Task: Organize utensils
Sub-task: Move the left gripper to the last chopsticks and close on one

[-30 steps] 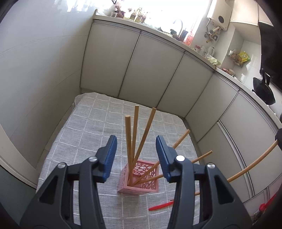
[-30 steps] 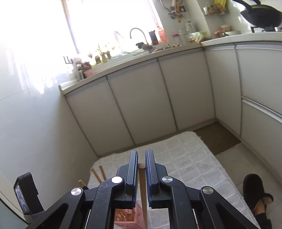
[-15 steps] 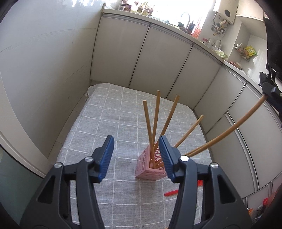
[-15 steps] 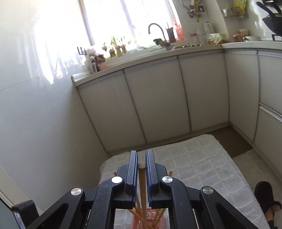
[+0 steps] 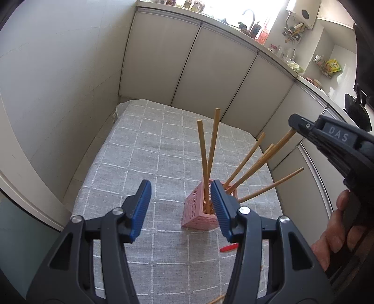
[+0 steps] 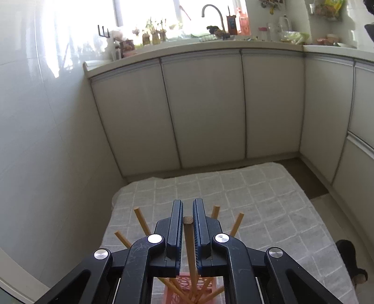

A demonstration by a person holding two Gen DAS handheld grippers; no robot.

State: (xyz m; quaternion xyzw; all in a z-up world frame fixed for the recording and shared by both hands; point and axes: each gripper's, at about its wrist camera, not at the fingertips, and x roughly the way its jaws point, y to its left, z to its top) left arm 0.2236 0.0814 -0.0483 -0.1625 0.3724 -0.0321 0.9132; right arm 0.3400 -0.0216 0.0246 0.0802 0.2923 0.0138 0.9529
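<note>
Six chopsticks [image 5: 203, 161], one pink holder [image 5: 198, 210], one red utensil [image 5: 229, 247]

Grey checked cloth [image 5: 152, 163] spread below pale cabinet doors [image 6: 203, 110]. Above the doors, a counter [image 6: 210, 48] crowded with a curved tap [image 6: 211, 14], bottles and small jars. Right of the cloth, a dark slipper [image 6: 350, 259] on the floor.

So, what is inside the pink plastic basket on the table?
Wooden chopsticks stand inside the pink perforated plastic basket, leaning apart, one held by the right claw. Their lower ends are hidden by its walls.
</note>
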